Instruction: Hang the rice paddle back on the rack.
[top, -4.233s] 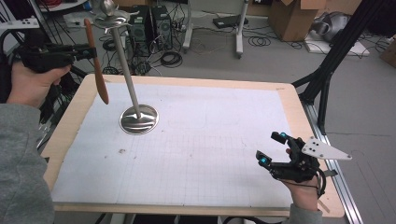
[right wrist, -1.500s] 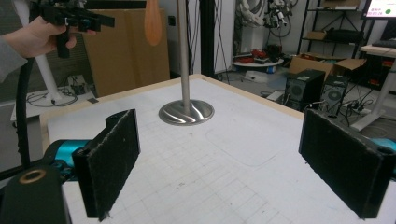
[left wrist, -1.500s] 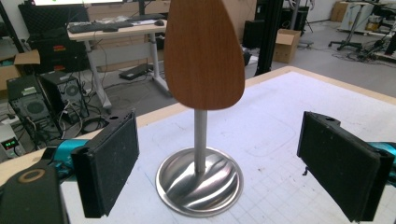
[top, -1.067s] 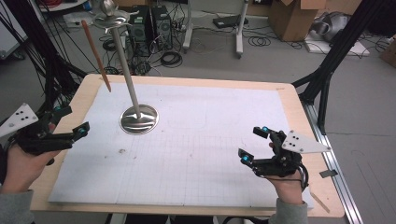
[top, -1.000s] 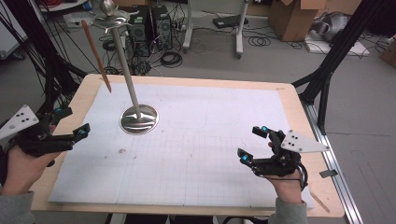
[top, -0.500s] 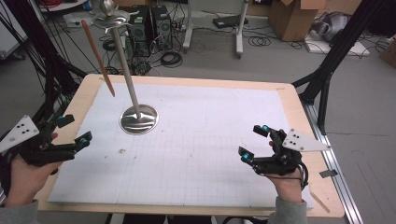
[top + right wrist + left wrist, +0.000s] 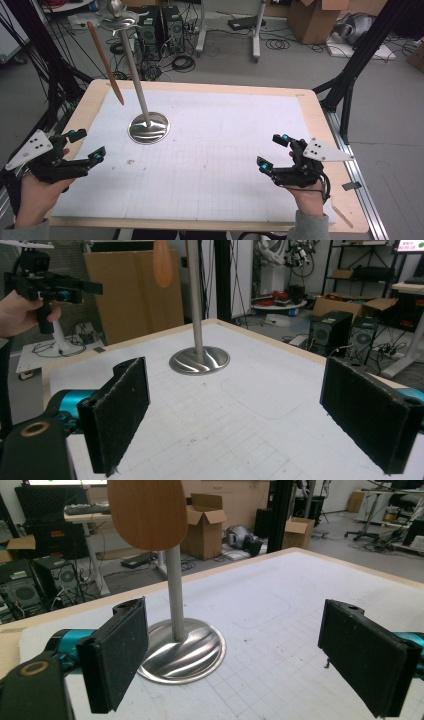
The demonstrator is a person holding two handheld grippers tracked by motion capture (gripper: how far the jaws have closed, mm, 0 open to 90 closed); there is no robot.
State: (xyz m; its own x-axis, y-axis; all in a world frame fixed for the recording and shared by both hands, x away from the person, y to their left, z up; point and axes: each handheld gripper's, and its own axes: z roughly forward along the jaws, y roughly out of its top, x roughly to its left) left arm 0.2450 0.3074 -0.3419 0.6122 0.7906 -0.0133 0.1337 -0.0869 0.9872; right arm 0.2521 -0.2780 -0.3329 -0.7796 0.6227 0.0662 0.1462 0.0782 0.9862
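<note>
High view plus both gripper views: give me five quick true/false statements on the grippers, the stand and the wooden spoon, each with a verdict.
1. The left gripper has its jaws apart and holds nothing. True.
2. The wooden spoon lies flat on the table. False: it hangs in the air from the top of the metal stand, clear of the white mat.
3. The right gripper is clamped on the stand's pole. False: it sits near the mat's right edge, open and empty, far from the stand.
4. The stand's round base rests on the mat's far left part. True.
5. Both grippers touch each other. False: they are at opposite sides of the table.
</note>
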